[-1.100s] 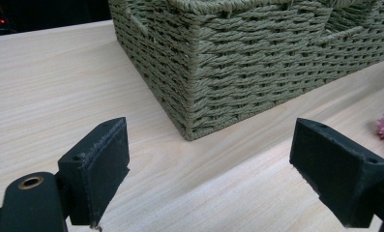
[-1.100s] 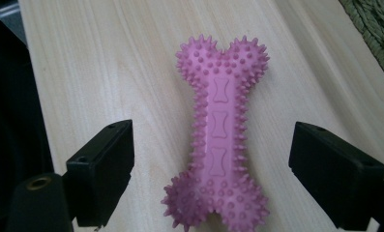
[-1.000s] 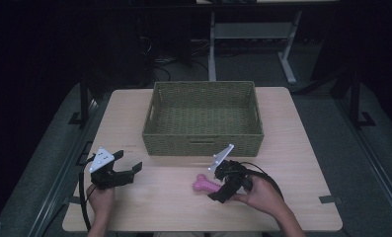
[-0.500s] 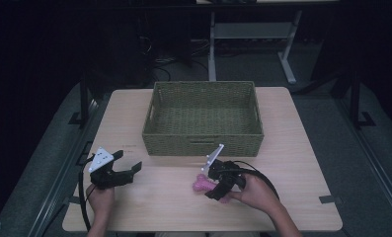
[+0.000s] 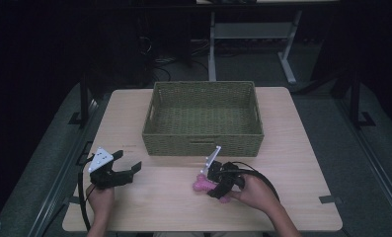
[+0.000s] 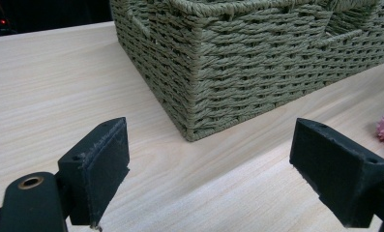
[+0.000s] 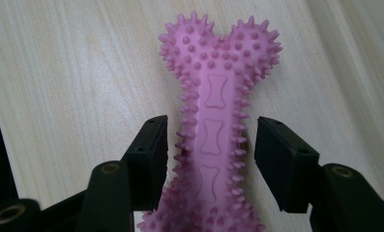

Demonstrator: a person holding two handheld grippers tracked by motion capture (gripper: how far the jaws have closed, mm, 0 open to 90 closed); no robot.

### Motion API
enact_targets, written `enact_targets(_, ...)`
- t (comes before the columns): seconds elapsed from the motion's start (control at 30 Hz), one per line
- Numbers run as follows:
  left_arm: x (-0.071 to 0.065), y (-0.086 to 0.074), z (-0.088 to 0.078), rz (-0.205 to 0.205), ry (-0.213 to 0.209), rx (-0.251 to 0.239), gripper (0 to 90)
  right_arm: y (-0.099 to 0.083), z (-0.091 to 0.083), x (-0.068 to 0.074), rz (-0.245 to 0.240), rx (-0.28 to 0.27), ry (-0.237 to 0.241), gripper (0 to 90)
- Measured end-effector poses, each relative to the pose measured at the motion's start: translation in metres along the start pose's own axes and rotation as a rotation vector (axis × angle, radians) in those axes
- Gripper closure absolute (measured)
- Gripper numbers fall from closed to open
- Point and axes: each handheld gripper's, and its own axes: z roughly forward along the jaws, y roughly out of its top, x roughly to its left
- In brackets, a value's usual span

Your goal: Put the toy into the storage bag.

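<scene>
A pink spiky bone toy (image 7: 214, 130) lies flat on the pale wooden table (image 7: 68, 72), its shaft running straight out ahead between the jaws of the right gripper (image 7: 211, 154). The jaws stand apart on either side of the shaft; the left one touches the spikes, the right one has a narrow gap. The toy's knobbed far end sits beyond the jaw tips. Three small bone shapes are stamped along the shaft.
</scene>
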Motion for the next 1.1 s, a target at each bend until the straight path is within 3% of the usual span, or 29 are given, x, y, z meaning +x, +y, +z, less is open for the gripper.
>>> enact_targets(0.57,0.001,0.000,-0.001,-0.011,-0.002,-0.007,13.6,0.003,0.006,0.004,-0.026,0.030,-0.020,56.0)
enact_targets(0.87,0.002,-0.001,-0.005,-0.018,-0.002,-0.023,13.6,-0.001,0.003,0.000,-0.032,0.029,0.007,58.1)
enact_targets(1.1,0.003,-0.002,-0.005,-0.020,0.002,-0.020,13.6,-0.008,-0.008,-0.011,-0.013,-0.013,0.056,58.1)
